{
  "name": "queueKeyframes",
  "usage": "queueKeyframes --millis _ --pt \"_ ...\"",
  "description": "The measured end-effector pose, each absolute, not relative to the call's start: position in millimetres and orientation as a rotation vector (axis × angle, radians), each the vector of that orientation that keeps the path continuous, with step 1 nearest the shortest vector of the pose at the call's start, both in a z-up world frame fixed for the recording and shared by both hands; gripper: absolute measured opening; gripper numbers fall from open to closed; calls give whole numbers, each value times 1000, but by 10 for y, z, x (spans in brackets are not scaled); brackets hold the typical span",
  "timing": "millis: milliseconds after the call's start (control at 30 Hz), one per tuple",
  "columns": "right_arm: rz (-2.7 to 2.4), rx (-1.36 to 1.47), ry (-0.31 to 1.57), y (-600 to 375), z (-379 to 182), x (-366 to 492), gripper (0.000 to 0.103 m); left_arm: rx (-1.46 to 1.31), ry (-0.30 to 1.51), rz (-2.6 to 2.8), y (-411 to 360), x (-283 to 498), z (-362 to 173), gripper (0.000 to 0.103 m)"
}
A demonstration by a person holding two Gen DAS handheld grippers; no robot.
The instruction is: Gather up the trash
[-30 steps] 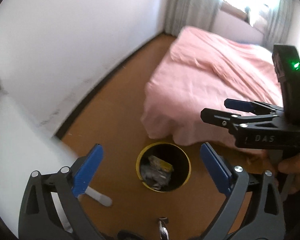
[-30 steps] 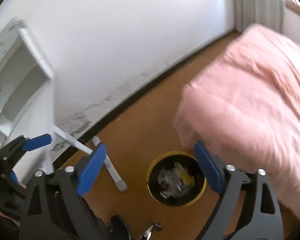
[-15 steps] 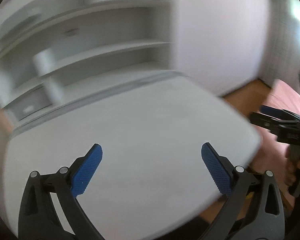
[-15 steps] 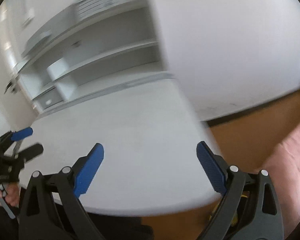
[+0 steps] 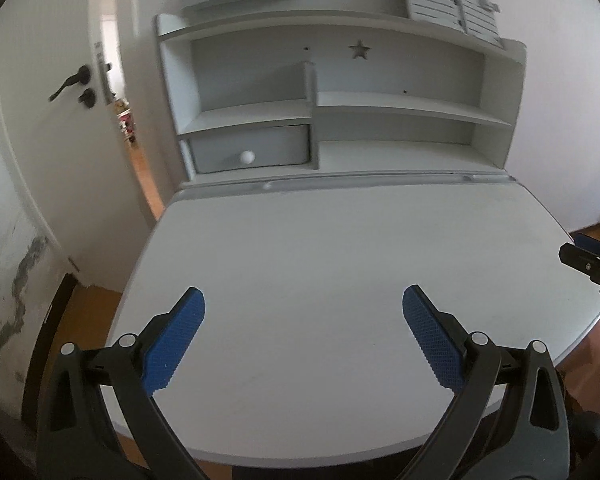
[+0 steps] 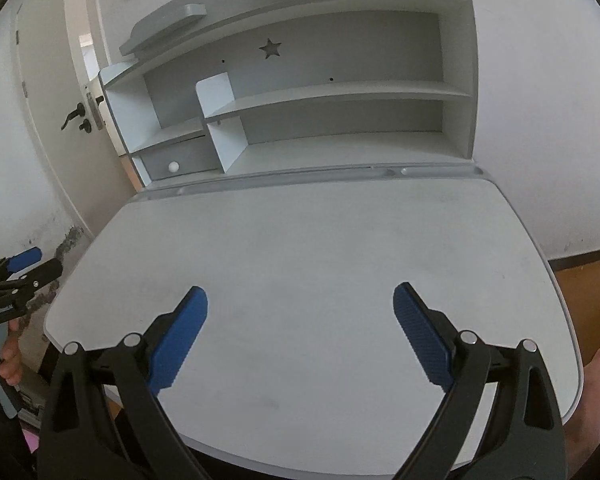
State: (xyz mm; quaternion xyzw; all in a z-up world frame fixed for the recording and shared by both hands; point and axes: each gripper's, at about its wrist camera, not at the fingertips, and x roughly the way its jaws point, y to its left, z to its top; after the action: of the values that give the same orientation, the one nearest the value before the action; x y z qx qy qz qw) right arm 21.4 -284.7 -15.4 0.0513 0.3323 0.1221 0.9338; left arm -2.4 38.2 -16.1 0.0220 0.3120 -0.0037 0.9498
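1. Two grippers hover above a pale grey desk, both spread wide with nothing between their blue pads.
2. Left gripper holds nothing and touches nothing.
3. Right gripper is likewise spread and holds nothing.
4. No trash shows in either view; behind the desk stands a shelf unit with a small drawer.

A matt, smooth pale-grey desk top fills the frame's centre; textured blue pads tip glossy black plastic fingers below; orange-brown wood floor shows right.
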Motion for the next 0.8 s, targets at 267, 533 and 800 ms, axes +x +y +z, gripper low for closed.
queueKeyframes --millis 267,533,800 --pt "245 67 671 -2761 -193 150 91 30 621 -3 456 -107 -193 96" --pt "249 52 644 -2718 -128 50 92 30 611 -10 409 -118 -178 96" --pt "250 44 634 -2716 -90 14 93 27 605 -12 392 -145 -162 96"
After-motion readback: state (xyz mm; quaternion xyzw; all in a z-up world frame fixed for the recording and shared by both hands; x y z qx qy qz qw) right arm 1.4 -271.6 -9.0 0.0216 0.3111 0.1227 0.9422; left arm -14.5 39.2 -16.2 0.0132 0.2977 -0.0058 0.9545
